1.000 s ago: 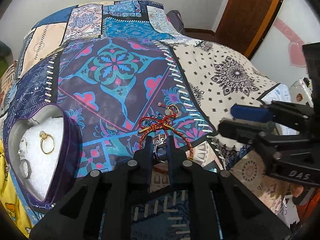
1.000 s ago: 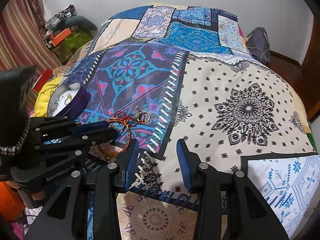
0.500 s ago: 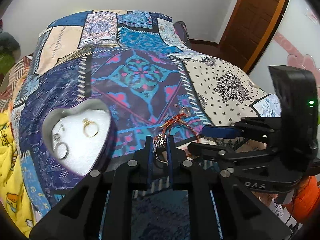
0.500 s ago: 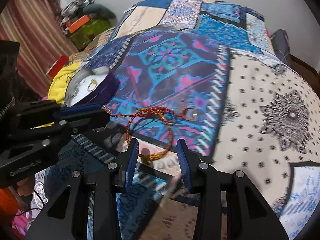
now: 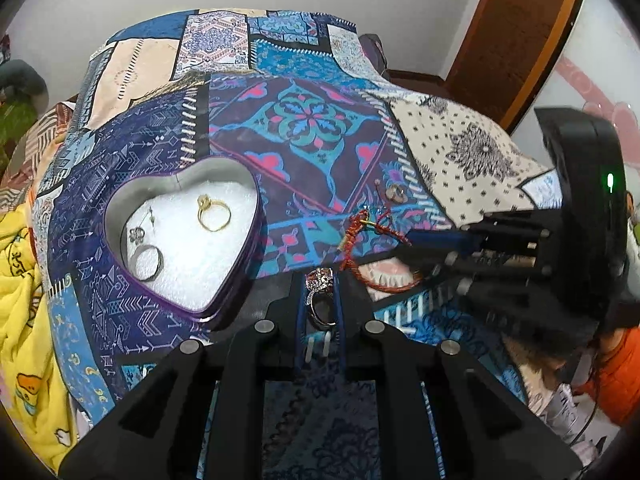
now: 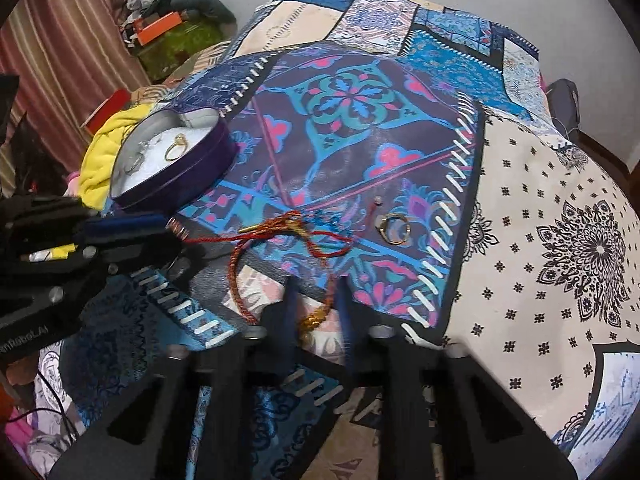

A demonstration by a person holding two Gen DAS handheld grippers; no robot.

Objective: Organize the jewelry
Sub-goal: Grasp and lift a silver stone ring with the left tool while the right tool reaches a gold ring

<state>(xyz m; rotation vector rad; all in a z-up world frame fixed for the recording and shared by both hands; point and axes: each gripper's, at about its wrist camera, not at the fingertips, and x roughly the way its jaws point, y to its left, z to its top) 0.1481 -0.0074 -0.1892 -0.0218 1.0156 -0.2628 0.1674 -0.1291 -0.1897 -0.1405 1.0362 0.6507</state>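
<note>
My left gripper [image 5: 319, 300] is shut on a silver ring with a stone cluster [image 5: 320, 292], held above the bed just right of the heart-shaped purple tin [image 5: 120, 256]. The tin holds a gold ring [image 5: 214, 212], a silver band [image 5: 147, 263] and small earrings on white foam. My right gripper [image 6: 318, 304] is open, its fingers on either side of the red cord bracelet [image 6: 280, 248] lying on the quilt. A gold ring [image 6: 394, 228] lies right of the bracelet. The left gripper with the ring shows in the right wrist view [image 6: 174, 228].
The patchwork quilt [image 6: 360, 112] covers the bed. A yellow blanket [image 5: 20, 280] lies at the left edge beside the tin. A wooden door [image 5: 516, 32] stands at the far right. Clutter and a curtain [image 6: 60, 40] are left of the bed.
My left gripper has carried the silver ring left, closer to the tin. My right gripper has moved forward and down around the red bracelet.
</note>
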